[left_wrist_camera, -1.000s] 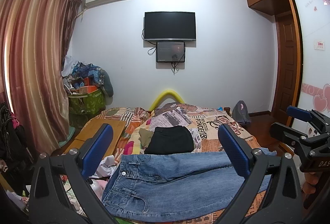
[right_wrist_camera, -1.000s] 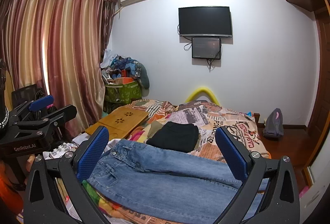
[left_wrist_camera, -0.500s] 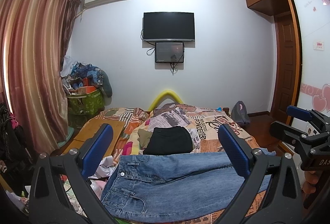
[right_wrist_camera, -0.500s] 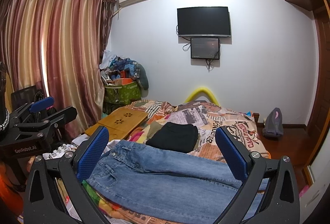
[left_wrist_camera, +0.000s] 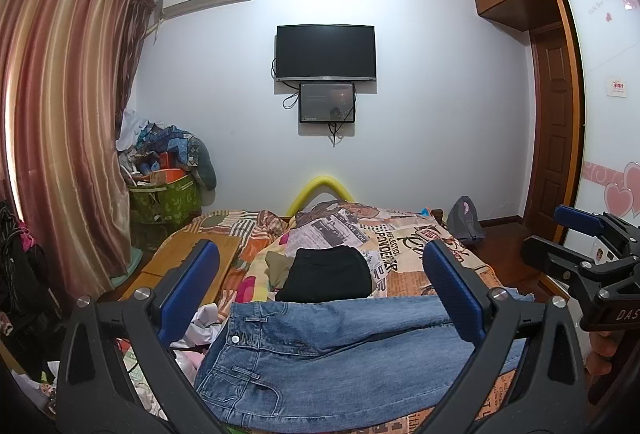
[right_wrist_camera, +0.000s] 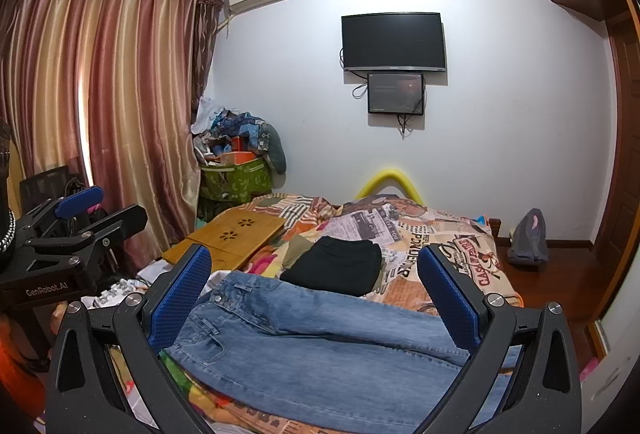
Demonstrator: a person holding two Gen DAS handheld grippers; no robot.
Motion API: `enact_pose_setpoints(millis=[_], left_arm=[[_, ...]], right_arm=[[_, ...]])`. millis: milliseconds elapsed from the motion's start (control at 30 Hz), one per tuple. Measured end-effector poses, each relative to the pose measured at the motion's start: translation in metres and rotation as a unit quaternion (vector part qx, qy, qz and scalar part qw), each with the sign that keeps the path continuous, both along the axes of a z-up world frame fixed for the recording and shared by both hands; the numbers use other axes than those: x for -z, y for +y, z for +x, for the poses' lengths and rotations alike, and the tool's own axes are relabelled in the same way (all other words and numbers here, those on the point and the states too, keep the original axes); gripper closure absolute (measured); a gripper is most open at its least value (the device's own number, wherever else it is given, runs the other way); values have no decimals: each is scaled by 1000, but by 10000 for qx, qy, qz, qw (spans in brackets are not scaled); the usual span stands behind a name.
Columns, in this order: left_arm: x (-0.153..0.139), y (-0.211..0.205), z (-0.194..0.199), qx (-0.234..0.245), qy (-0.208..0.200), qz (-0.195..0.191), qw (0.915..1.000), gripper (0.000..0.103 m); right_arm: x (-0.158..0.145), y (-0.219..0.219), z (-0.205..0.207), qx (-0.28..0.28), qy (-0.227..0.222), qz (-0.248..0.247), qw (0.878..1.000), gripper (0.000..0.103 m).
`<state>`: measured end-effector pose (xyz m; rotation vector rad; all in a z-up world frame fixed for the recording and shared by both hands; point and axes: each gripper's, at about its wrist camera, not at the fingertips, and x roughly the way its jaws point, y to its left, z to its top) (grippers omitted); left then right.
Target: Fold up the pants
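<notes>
Blue jeans (left_wrist_camera: 332,350) (right_wrist_camera: 320,346) lie flat across the near end of the bed, waistband to the left and legs running right. My left gripper (left_wrist_camera: 320,286) hovers above them, wide open with nothing between its blue pads. My right gripper (right_wrist_camera: 316,286) also hangs open and empty over the jeans. Each gripper shows at the edge of the other's view: the right one (left_wrist_camera: 588,250) at the far right, the left one (right_wrist_camera: 68,226) at the far left. A folded black garment (left_wrist_camera: 330,274) (right_wrist_camera: 336,266) rests just beyond the jeans.
The bed carries a newspaper-print cover (left_wrist_camera: 400,234). A bamboo lap tray (right_wrist_camera: 232,238) sits at its left side, with loose white cloth (left_wrist_camera: 200,326) near it. A green bin (right_wrist_camera: 236,182) piled with clutter stands by the curtains (right_wrist_camera: 108,106). A grey backpack (right_wrist_camera: 528,238) lies on the floor, right.
Both grippers have drifted very slightly; the scene shifts a touch left in both views. The jeans and the black garment have not moved.
</notes>
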<state>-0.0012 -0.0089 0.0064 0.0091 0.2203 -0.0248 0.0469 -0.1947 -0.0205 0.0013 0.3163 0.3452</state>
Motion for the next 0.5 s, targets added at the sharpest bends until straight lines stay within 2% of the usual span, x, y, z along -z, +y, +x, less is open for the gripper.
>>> enact_pose_setpoints(millis=[500], left_arm=[[-1, -4, 0, 18, 0, 2, 10000, 0]], right_arm=[[0, -5, 1, 2, -2, 27, 10000, 0]])
